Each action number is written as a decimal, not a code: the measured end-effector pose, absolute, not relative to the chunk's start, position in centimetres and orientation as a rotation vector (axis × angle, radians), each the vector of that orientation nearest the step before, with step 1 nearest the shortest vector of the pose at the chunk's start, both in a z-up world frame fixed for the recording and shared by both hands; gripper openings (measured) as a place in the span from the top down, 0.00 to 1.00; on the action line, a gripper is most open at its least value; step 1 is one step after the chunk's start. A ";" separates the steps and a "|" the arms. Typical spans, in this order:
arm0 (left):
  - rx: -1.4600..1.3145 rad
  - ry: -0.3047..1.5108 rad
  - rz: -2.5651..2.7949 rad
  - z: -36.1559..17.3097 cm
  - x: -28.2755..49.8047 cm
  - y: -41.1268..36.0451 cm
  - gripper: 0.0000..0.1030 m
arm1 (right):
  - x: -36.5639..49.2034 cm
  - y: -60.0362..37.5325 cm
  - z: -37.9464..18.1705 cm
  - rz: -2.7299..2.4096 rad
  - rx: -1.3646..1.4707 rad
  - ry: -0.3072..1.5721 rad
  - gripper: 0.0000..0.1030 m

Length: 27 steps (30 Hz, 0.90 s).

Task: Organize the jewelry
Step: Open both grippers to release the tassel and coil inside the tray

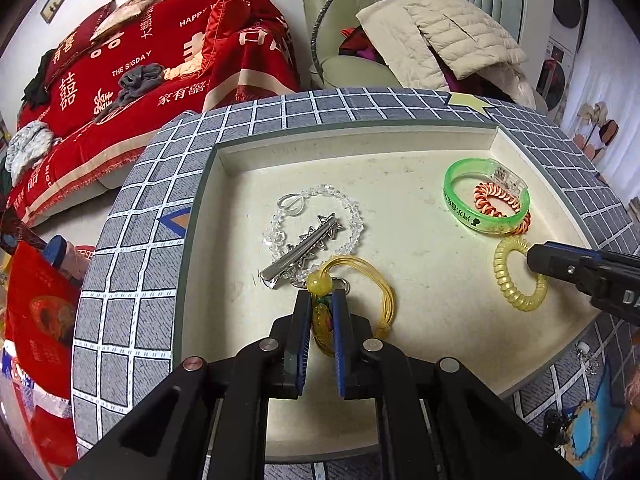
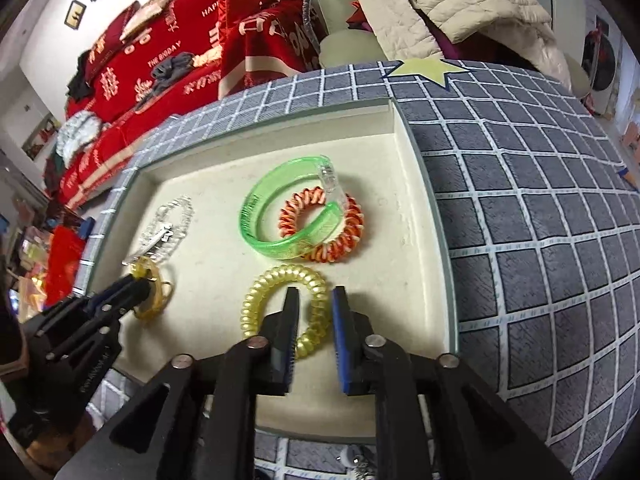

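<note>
Left gripper is pinched tight on the yellow charm, its cord looping off to the right and the silver clip lying just ahead. Right gripper sits spread, one finger inside the yellow coil and one outside, straddling the near rim, so it is set to close. Beyond it, the green bangle overlaps the orange coil in the tray.

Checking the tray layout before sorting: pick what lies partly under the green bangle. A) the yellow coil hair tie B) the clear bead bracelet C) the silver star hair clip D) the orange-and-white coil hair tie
D: the green bangle rests across the orange-and-white coil hair tie, overlapping its ring; the yellow coil hair tie lies apart, nearer the right gripper.
</note>
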<state>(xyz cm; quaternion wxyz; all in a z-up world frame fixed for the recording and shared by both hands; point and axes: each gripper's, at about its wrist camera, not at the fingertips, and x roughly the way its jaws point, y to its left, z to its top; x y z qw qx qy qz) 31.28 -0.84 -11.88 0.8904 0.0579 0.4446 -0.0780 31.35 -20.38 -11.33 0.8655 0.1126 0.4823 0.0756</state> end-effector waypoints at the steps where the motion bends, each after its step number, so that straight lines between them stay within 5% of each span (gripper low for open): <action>1: 0.121 0.921 -0.162 -11.8 31.2 -0.8 0.70 | 31.1 -20.4 -11.1 0.166 0.246 1.000 0.66; 2: 0.123 0.921 -0.162 -11.8 31.2 -0.8 0.70 | 30.9 -20.4 -10.7 0.174 0.254 0.987 0.54; 4: 0.126 0.919 -0.164 -11.7 31.1 -0.8 0.70 | 30.3 -20.4 -10.0 0.177 0.264 0.960 0.47; 22: 0.112 0.876 -0.166 -10.1 30.6 -0.4 0.69 | 24.3 -23.0 -6.8 0.184 0.399 0.856 0.39; 23: 0.110 0.872 -0.164 -9.9 30.5 -0.3 0.62 | 24.0 -23.1 -6.7 0.183 0.405 0.854 0.38; 24: 0.108 0.869 -0.160 -9.7 30.3 -0.2 0.18 | 23.7 -23.2 -6.7 0.183 0.408 0.853 0.37; 25: 0.101 0.864 -0.143 -9.4 30.0 0.0 0.00 | 23.3 -23.3 -6.7 0.183 0.411 0.851 0.36; 27: 0.086 0.816 -0.125 -8.5 29.1 0.5 0.00 | 22.6 -23.4 -6.6 0.181 0.411 0.848 0.35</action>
